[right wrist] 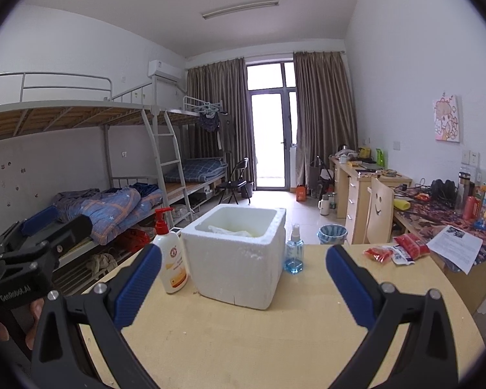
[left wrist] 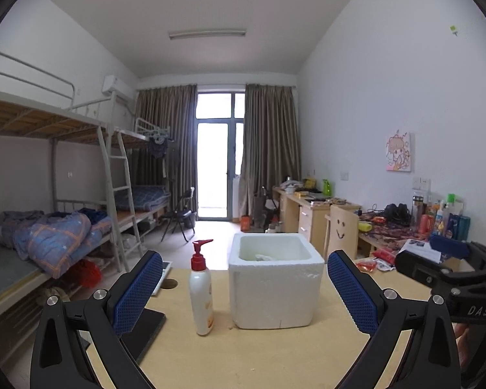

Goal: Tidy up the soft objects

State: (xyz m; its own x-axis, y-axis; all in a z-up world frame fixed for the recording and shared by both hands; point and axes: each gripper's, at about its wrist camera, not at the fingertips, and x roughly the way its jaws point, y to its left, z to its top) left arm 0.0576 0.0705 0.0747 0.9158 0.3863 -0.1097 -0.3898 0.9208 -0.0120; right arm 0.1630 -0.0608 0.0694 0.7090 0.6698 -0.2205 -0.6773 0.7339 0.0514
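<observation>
On the pale wooden worktop (right wrist: 275, 334), a white square foam box (right wrist: 239, 259) stands upright near the middle, open at the top, with a crumpled white soft cloth (right wrist: 230, 230) lying inside it against the far wall. Just beside the box on its left stands a white pump bottle with a red dispenser head (right wrist: 170, 256); just beside it on the right stands a small clear blue spray bottle (right wrist: 294, 254). Further right, near the worktop's far edge, lie red and white snack packets (right wrist: 400, 249). The left gripper (left wrist: 244, 288) is held near the box with its blue-padded fingers (left wrist: 136, 291) spread wide and nothing between them. The right gripper (right wrist: 243, 287) is likewise wide apart and empty, level with the box's near face. Both are clear of the box and bottles. A bunk bed with a blue quilt (right wrist: 113, 207) stands along the left wall.
</observation>
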